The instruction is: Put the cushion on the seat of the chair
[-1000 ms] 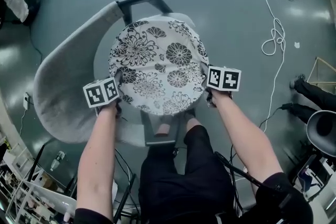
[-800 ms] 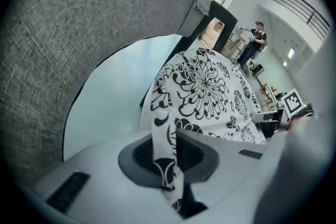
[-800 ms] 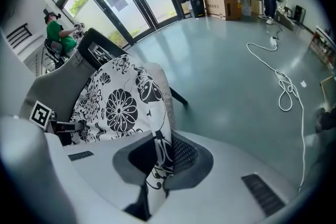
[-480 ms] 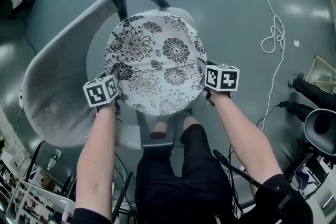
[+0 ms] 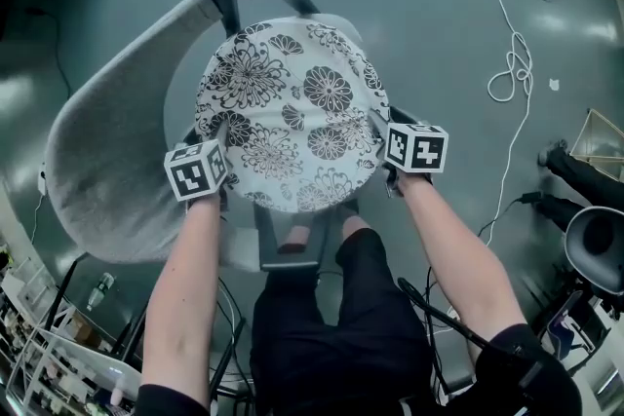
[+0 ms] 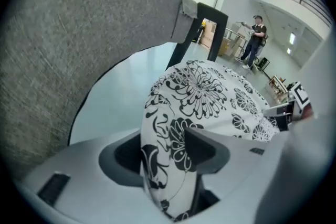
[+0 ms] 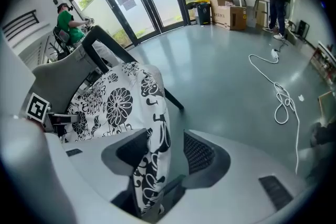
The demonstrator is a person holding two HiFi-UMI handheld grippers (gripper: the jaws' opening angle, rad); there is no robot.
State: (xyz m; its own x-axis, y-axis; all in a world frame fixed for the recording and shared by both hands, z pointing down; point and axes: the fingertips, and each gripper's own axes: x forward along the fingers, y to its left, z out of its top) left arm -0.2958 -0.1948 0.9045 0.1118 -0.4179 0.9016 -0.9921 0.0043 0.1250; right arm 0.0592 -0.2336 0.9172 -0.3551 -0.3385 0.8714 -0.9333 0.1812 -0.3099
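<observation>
Round floral cushion (image 5: 292, 112) flat on seat of grey chair (image 5: 107, 161), left gripper (image 6: 165, 153) and right gripper (image 7: 167, 152) over chair seat, jaws just opening, half-spread, cushion rim loose between them, unclamped

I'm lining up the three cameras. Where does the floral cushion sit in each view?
Head view: cushion, centre of frame.
Left gripper view: centre, running down to the bottom edge.
Right gripper view: left of centre, down to the bottom.
Shared landmark: grey chair back.
</observation>
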